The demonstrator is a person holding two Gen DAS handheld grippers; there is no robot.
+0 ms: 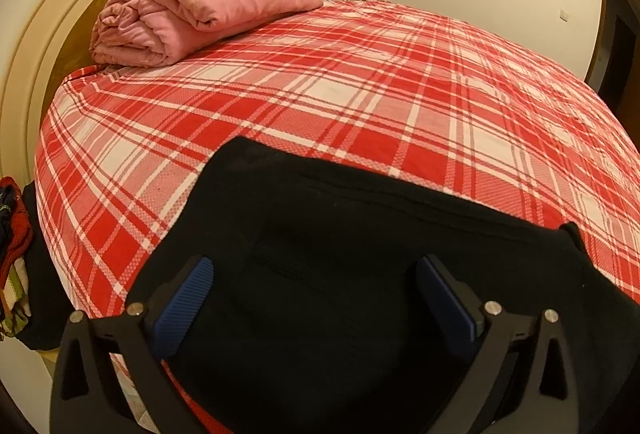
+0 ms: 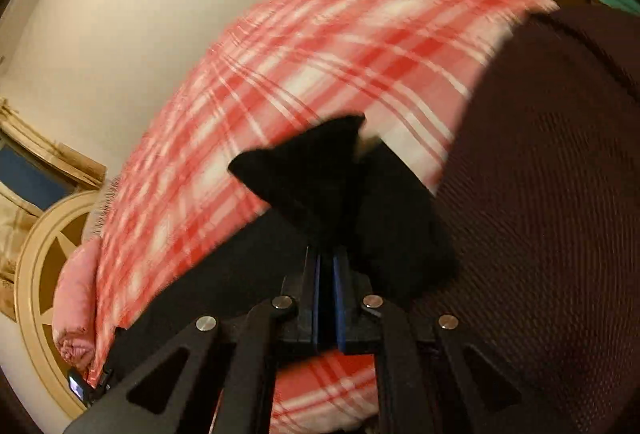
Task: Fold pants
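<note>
Black pants (image 1: 360, 234) lie on the near part of a bed with a red and white plaid sheet (image 1: 320, 82). My left gripper (image 1: 314, 266) hovers over them, jaws wide apart, blue pads (image 1: 188, 298) on either side and nothing pinched. In the blurred right wrist view, my right gripper (image 2: 326, 254) is shut on a bunched fold of the black pants (image 2: 304, 174), which sticks up beyond the fingertips over the plaid sheet (image 2: 300, 54). A dark mesh-textured cloth (image 2: 540, 194) fills the right side; I cannot tell whether it belongs to the pants.
A folded pink blanket (image 1: 192, 10) rests against the cream round headboard (image 1: 48, 34) at the far left of the bed. A heap of mixed clothes (image 1: 14, 254) sits beside the bed's left edge. White walls stand behind the bed.
</note>
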